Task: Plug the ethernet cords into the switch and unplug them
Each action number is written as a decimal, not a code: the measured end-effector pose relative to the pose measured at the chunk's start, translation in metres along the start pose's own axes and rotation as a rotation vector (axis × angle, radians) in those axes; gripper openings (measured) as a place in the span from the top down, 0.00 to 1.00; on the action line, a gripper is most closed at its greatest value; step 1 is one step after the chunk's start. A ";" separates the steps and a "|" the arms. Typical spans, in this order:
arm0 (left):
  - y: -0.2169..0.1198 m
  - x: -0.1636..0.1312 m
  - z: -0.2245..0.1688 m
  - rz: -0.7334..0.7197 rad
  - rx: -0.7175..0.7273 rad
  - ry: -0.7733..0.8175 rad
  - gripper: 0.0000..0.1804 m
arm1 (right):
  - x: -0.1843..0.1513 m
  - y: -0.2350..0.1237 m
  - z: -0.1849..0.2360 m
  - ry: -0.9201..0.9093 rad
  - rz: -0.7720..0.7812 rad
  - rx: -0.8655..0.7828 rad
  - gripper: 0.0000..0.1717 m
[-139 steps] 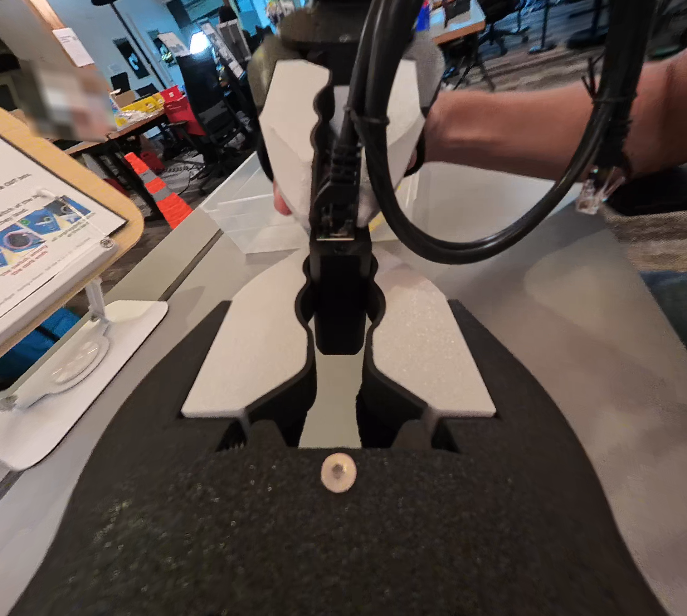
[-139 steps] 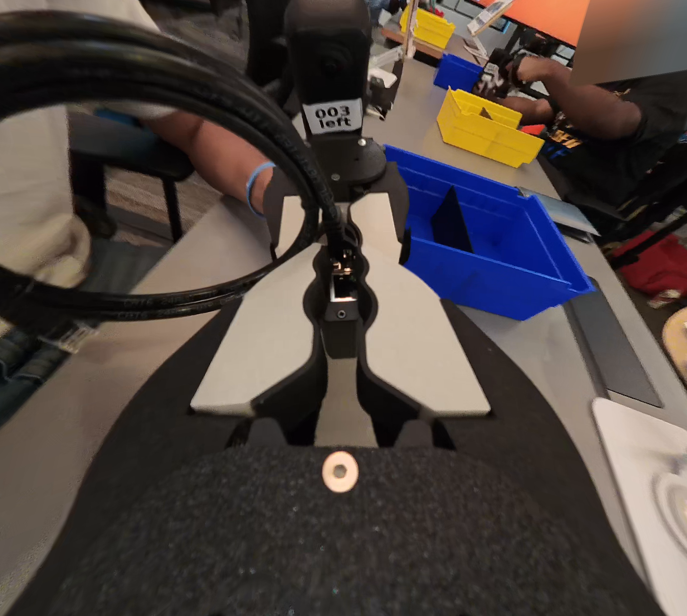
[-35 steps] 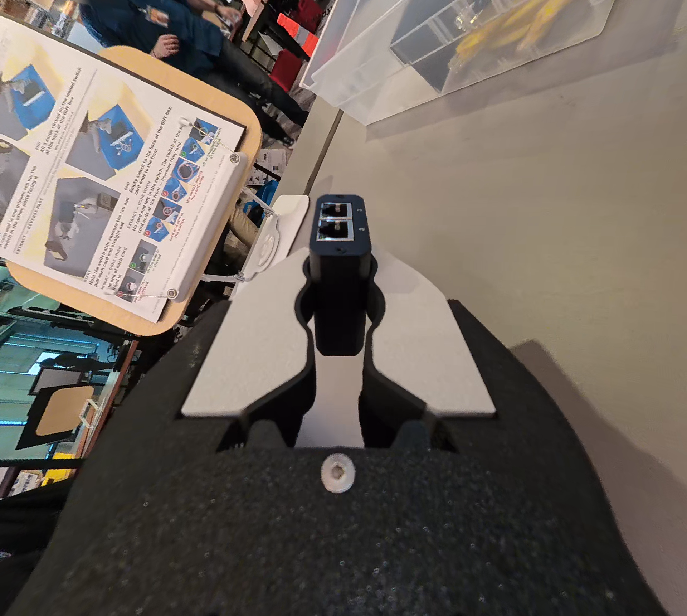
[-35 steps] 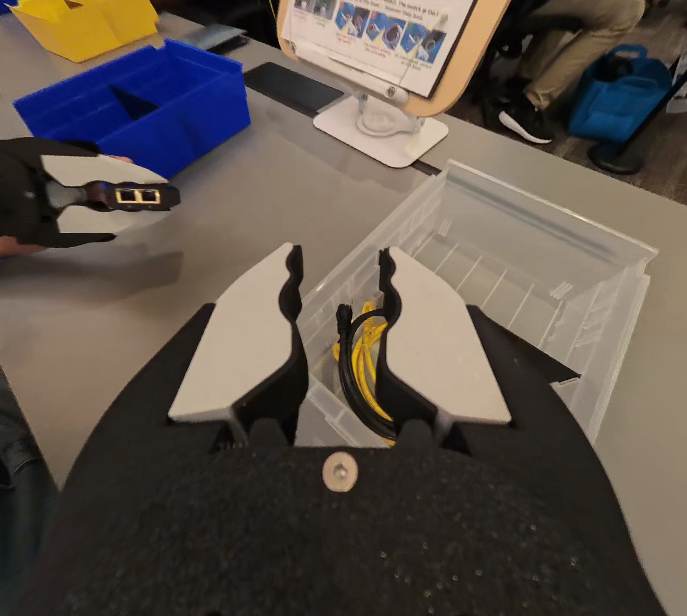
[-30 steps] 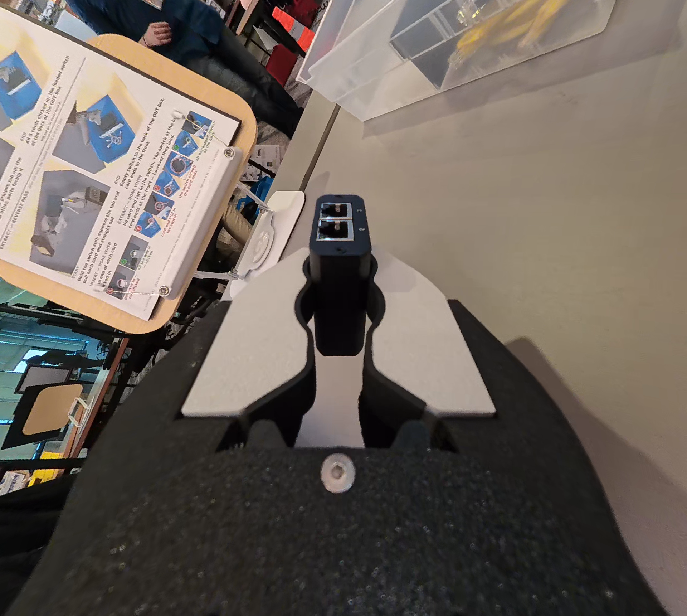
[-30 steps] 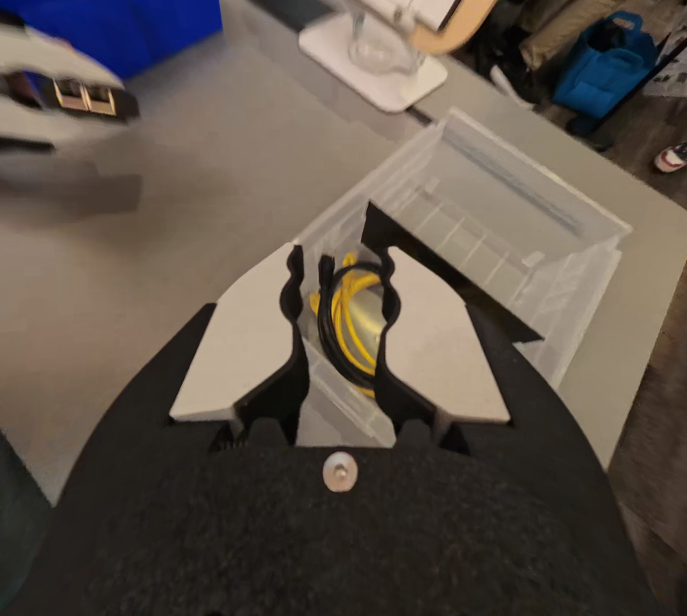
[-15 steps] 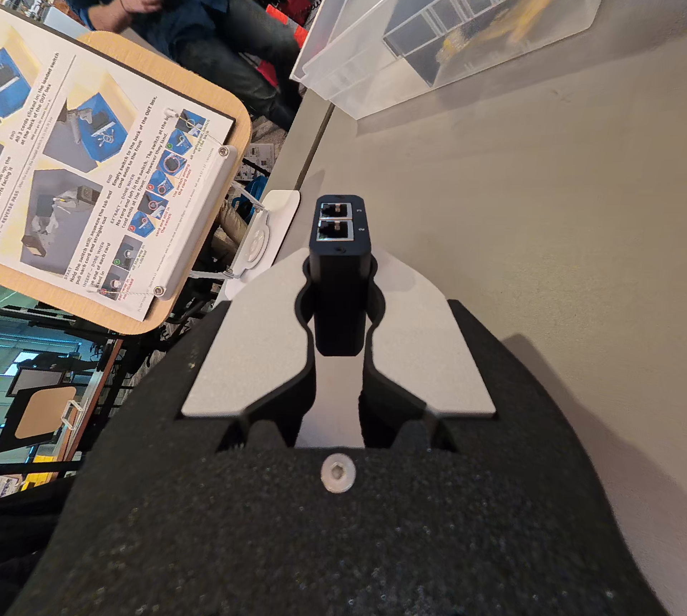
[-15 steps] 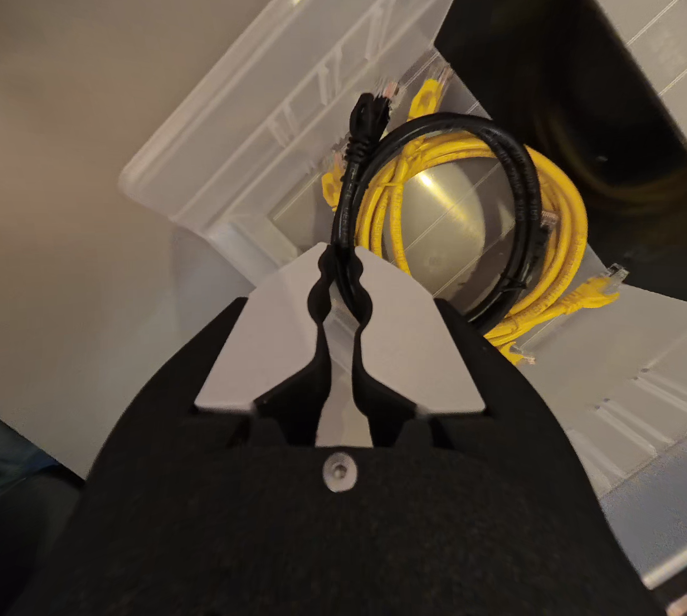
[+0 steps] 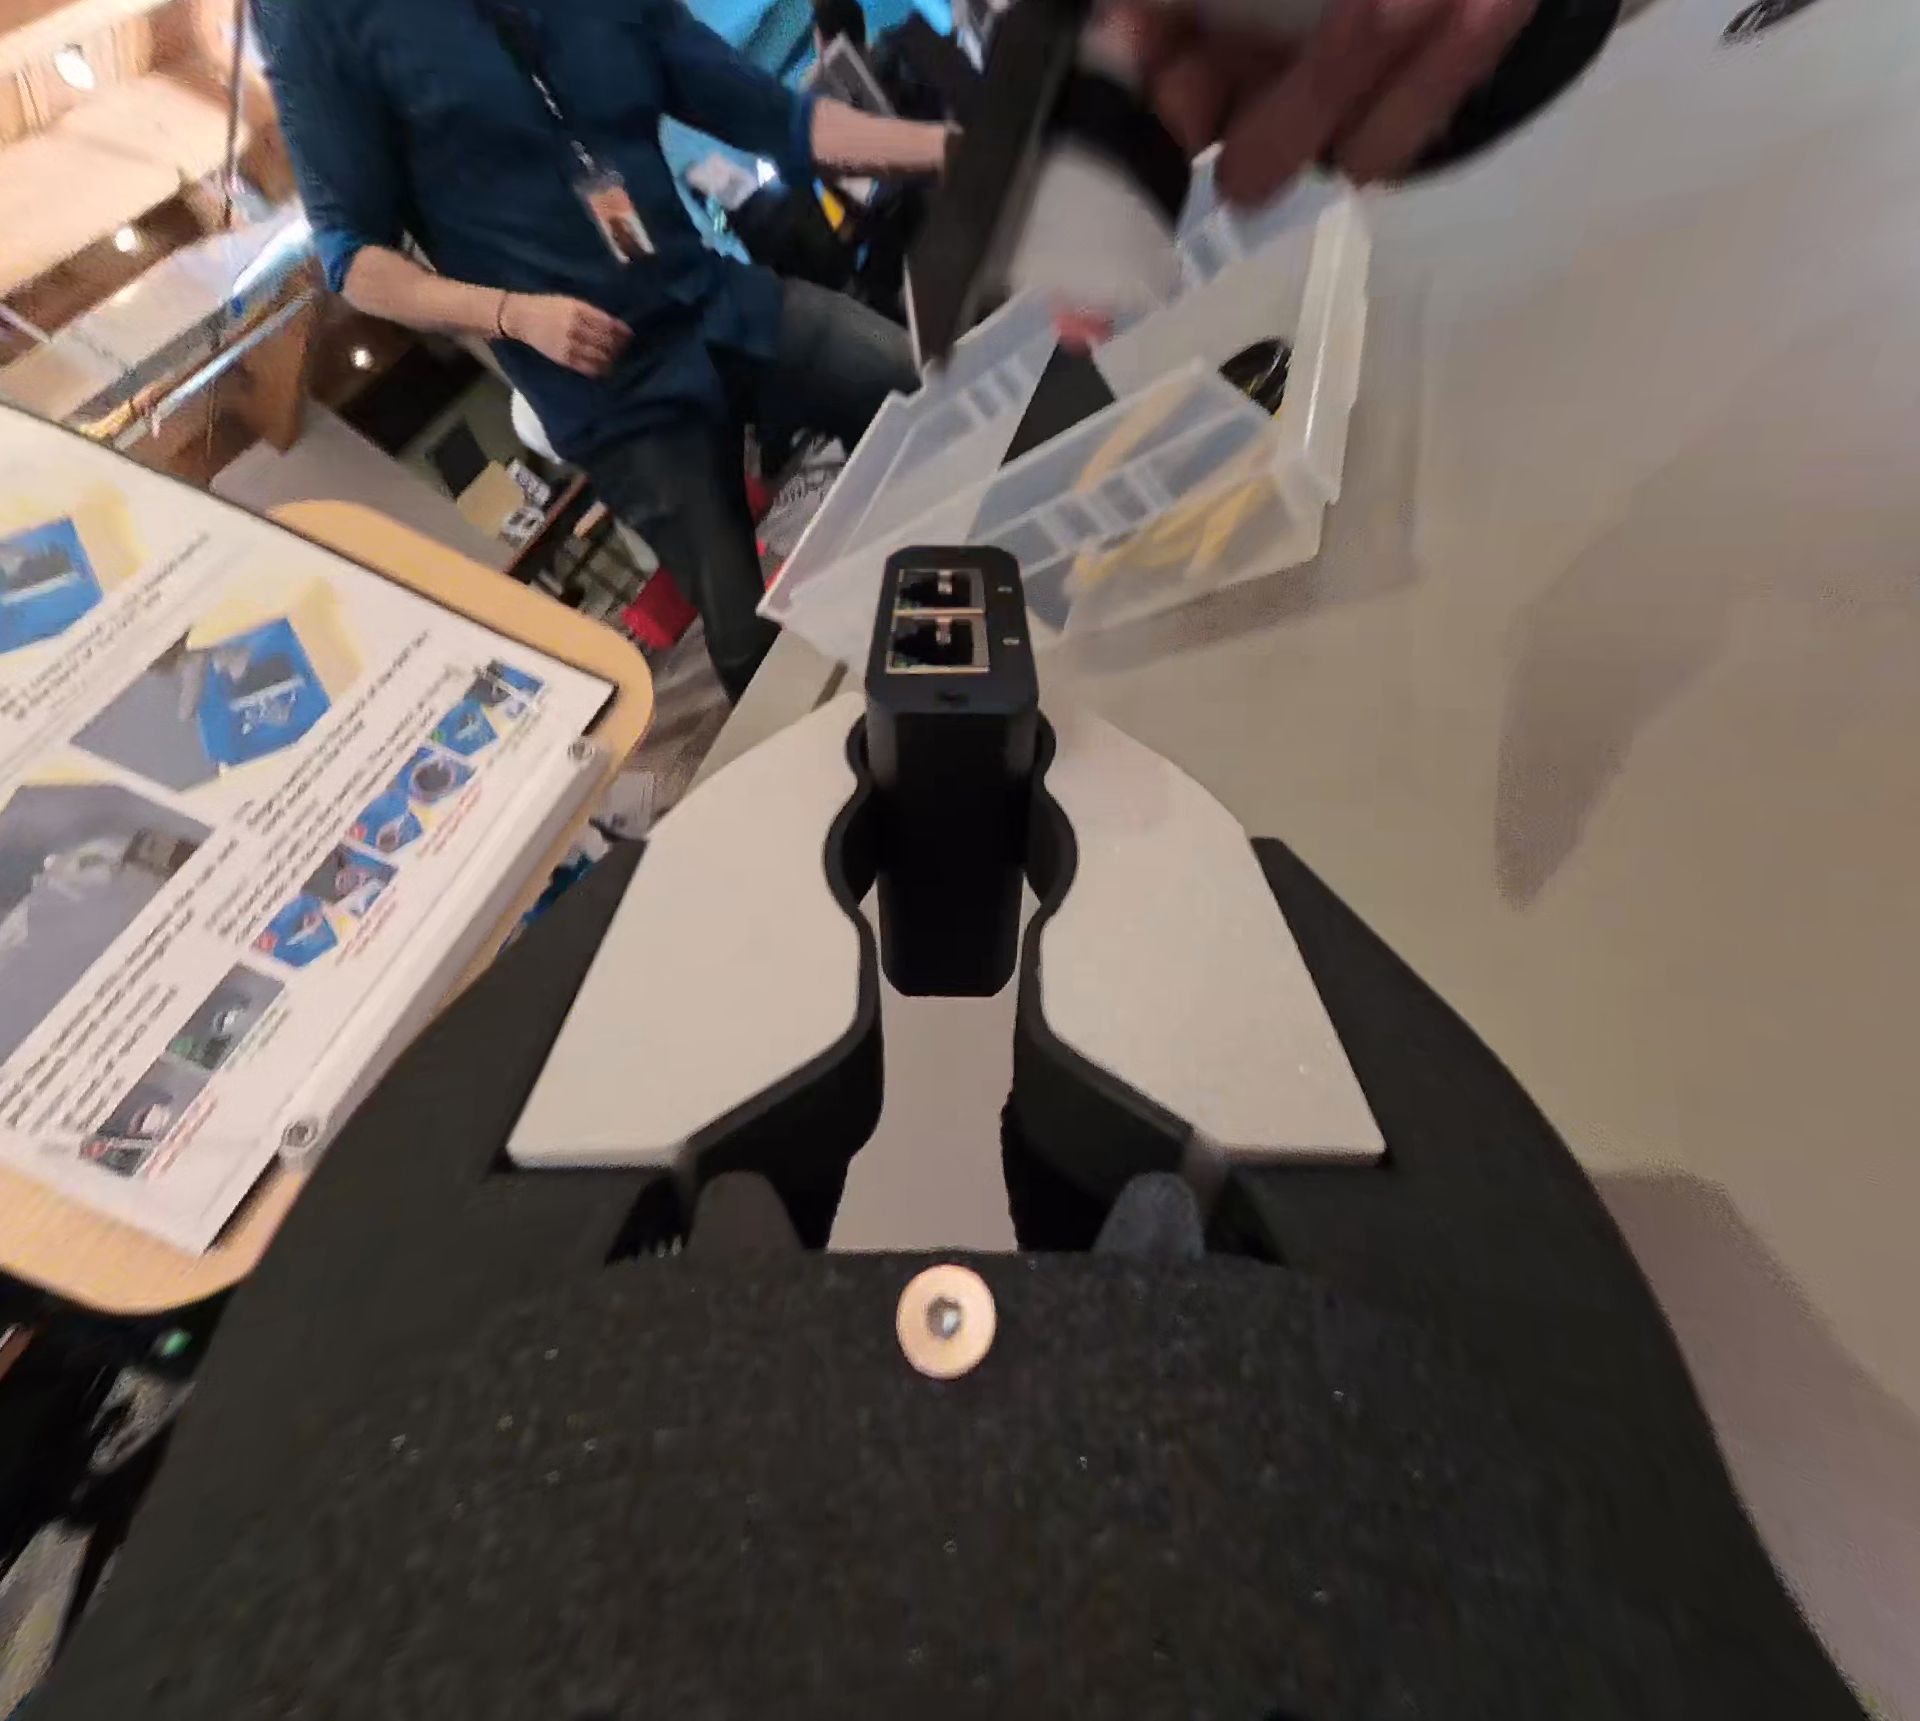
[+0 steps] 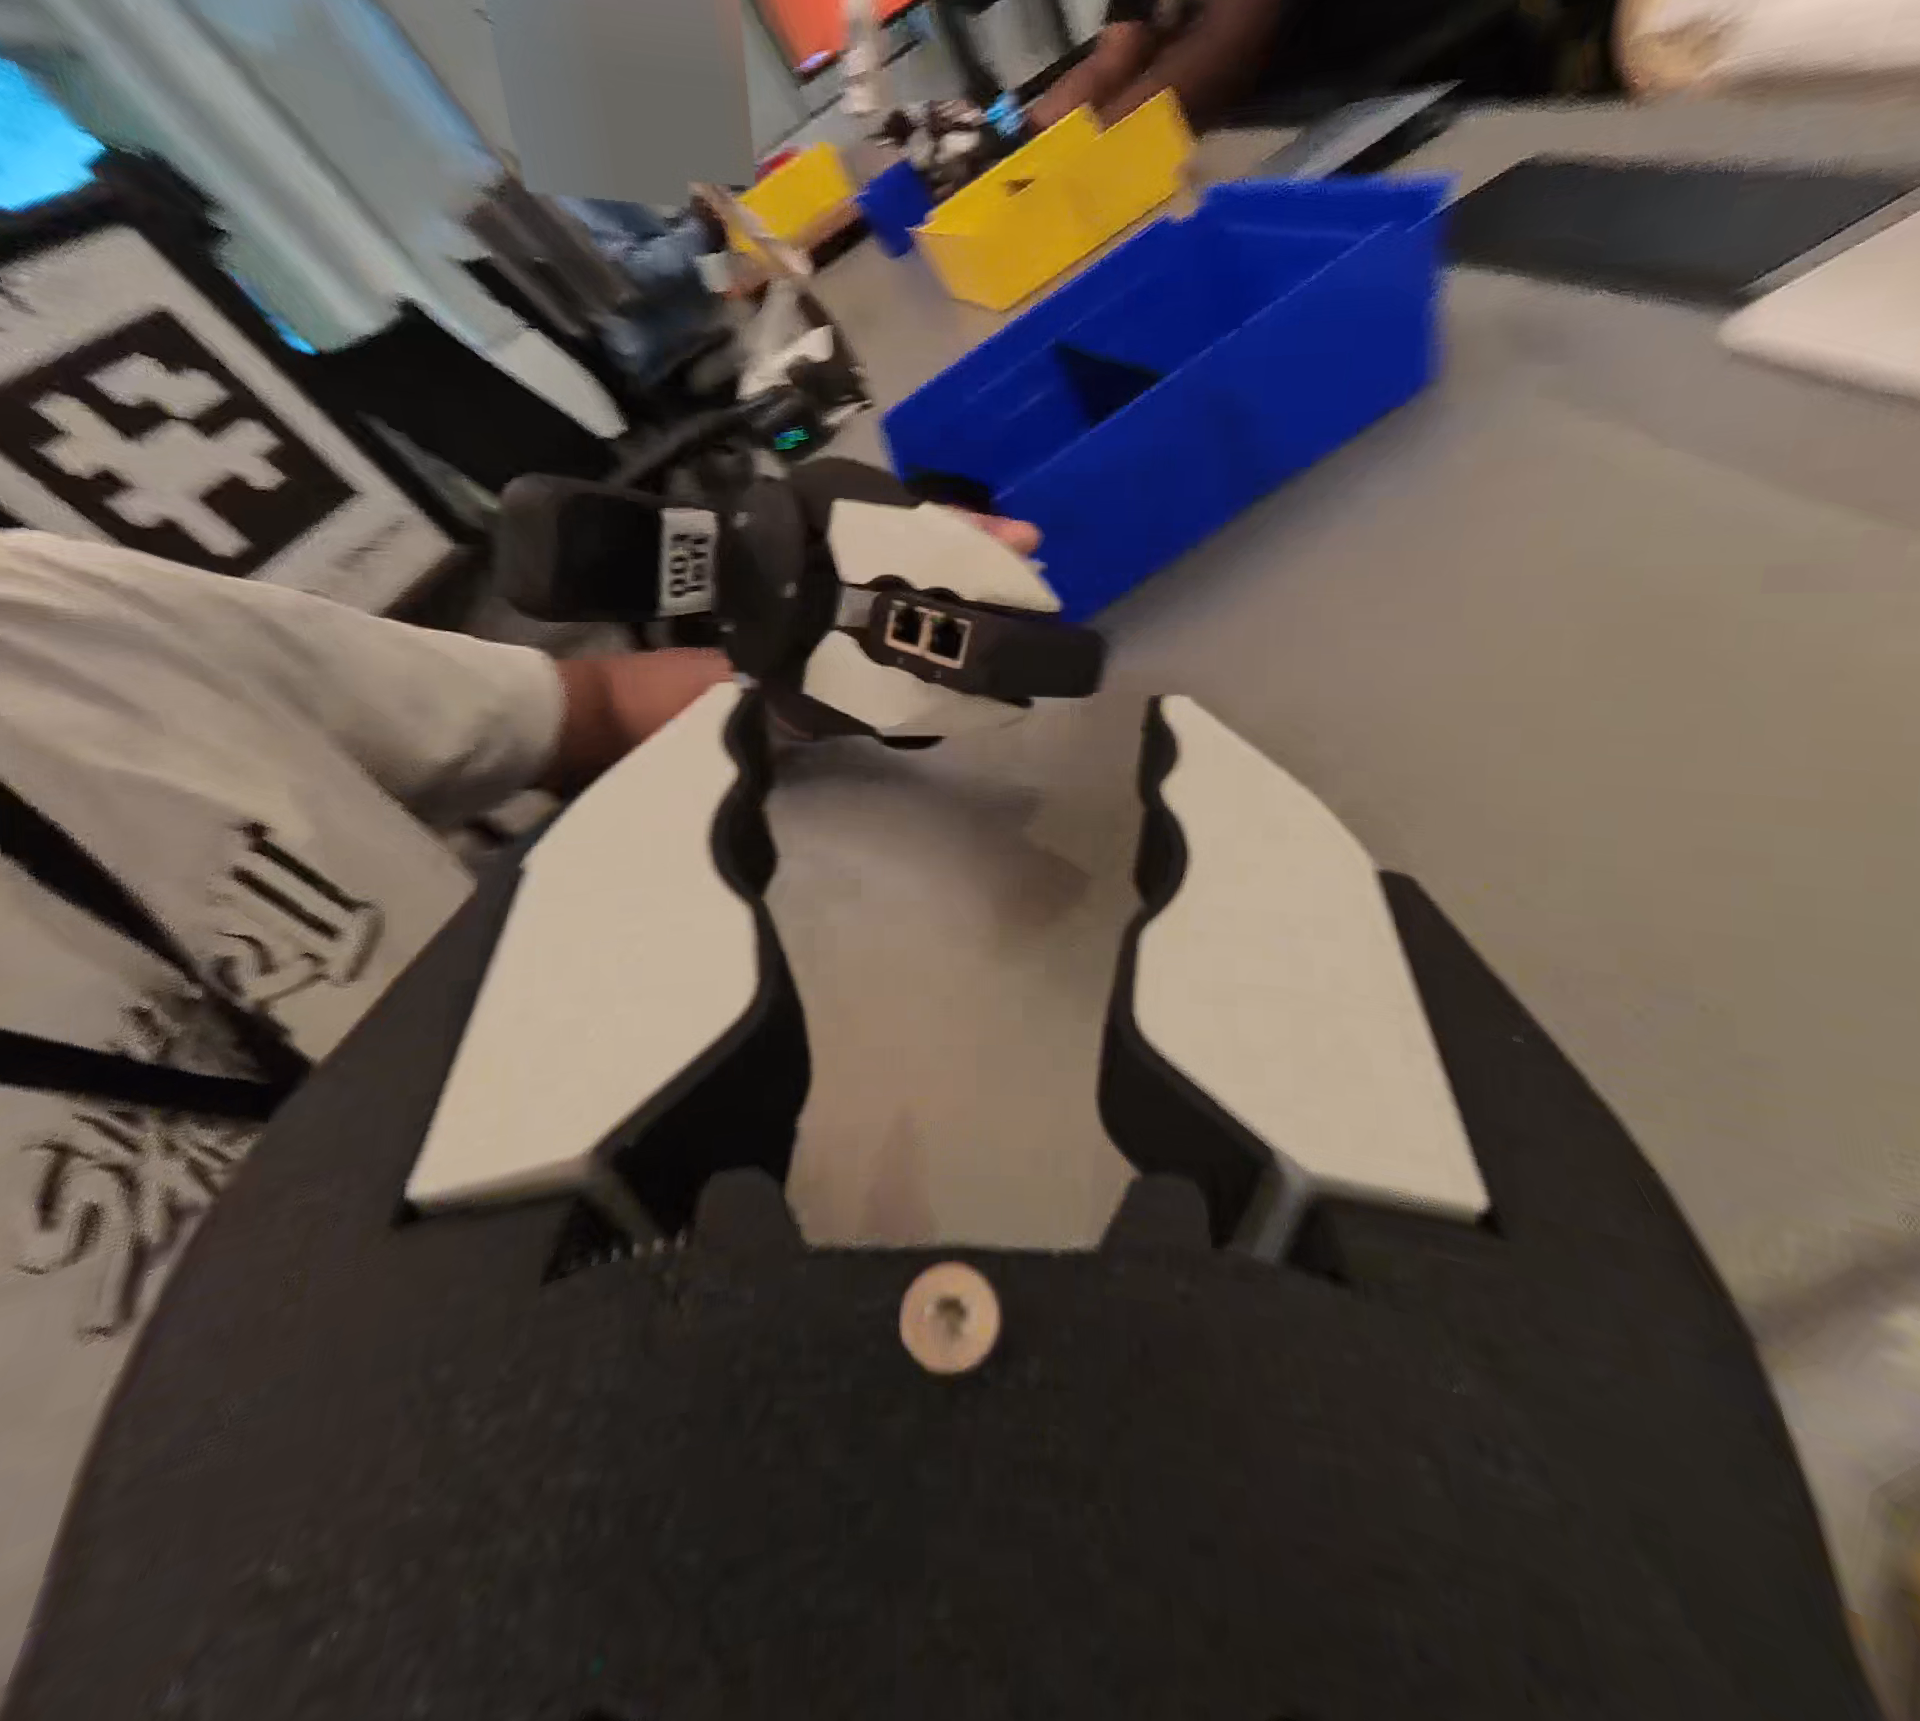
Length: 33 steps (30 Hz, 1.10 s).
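The left gripper [image 9: 951,741] holds a black switch [image 9: 948,798] upright between its fingers [image 9: 748,892], both pads pressed against the switch's sides. Two stacked ports face the camera at the switch's far end. Beyond it, a clear plastic bin [image 9: 1320,383] containing yellow cords [image 9: 1174,518] rests on the grey counter [image 9: 1610,632]. A blurred hand [image 9: 1351,40] is above the bin. An instruction board [image 9: 260,798] stands at left; a person in dark blue [image 9: 499,144] is behind it.
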<state>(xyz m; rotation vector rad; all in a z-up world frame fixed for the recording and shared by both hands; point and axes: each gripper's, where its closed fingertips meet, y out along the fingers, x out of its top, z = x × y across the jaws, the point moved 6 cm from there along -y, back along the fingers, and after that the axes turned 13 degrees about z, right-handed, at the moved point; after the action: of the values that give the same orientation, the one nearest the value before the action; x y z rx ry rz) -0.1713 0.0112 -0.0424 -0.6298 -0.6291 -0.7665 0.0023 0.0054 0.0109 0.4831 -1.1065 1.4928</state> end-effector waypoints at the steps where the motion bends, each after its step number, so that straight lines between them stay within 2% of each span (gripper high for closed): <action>1: -0.003 0.003 0.000 -0.036 -0.011 -0.005 0.87 | -0.002 0.019 0.001 0.030 0.024 0.059 0.55; 5: -0.011 0.010 0.000 -0.133 -0.043 -0.031 0.87 | -0.009 0.075 0.002 0.110 0.053 0.171 0.48; 8: -0.013 0.010 0.000 -0.137 -0.040 -0.015 0.87 | -0.011 0.095 0.001 0.157 0.064 0.222 0.48; 14: -0.009 0.007 -0.003 -0.107 -0.028 0.010 0.87 | -0.015 0.093 -0.008 0.256 0.009 0.326 0.60; 15: -0.009 0.008 -0.005 -0.112 -0.034 0.015 0.87 | -0.017 0.093 -0.010 0.269 0.012 0.329 0.67; 21: -0.002 0.007 -0.011 -0.083 -0.030 0.006 0.85 | -0.026 0.089 -0.015 0.332 0.047 0.354 0.68; 25: 0.001 0.007 -0.012 -0.050 -0.023 -0.076 0.84 | -0.023 0.078 -0.019 0.311 0.053 0.286 0.68; 28: 0.001 0.003 -0.007 -0.049 -0.064 -0.172 0.81 | -0.011 0.054 -0.023 0.254 0.043 0.171 0.68; 30: 0.001 -0.002 0.000 -0.052 -0.091 -0.266 0.80 | 0.003 0.028 -0.029 0.210 0.017 0.044 0.68; 33: 0.004 -0.011 0.009 -0.038 -0.139 -0.403 0.77 | 0.030 -0.031 -0.047 0.116 -0.028 -0.273 0.68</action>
<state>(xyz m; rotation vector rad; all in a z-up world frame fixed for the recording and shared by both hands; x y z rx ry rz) -0.1769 0.0249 -0.0457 -0.9136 -0.9642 -0.7279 0.0363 0.0576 0.0245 0.2193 -1.1846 1.3037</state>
